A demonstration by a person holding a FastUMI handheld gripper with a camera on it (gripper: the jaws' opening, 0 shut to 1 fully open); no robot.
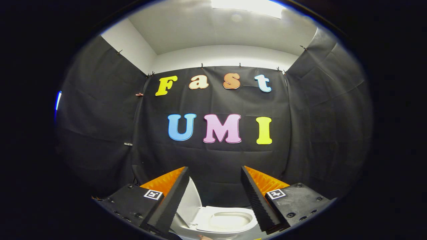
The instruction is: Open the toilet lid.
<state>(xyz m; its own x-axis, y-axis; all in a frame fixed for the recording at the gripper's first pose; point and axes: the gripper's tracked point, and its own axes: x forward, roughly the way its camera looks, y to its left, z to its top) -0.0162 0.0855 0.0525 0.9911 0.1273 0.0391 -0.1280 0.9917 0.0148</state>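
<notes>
White porcelain shows low between the two fingers: a toilet point(227, 221) with its bowl and seat point(230, 220) open to view. The toilet lid point(189, 203) is already raised, standing upright at the left side of the bowl, just beside the left finger point(170, 200), whose inner edge partly covers it. Whether finger and lid touch cannot be told from this angle.

The gripper point(215, 200) is spread wide, its jaws well apart with the whole seat visible in the gap between them, and nothing is held. The right finger point(257, 200) stands clear of the toilet, above the right edge of the seat.

Beyond the fingertips hangs black cloth point(213, 156), the booth's back wall, with more cloth to either side. Above the cloth runs a white wall point(227, 55) and a pale ceiling with a bright light panel point(248, 6).
</notes>
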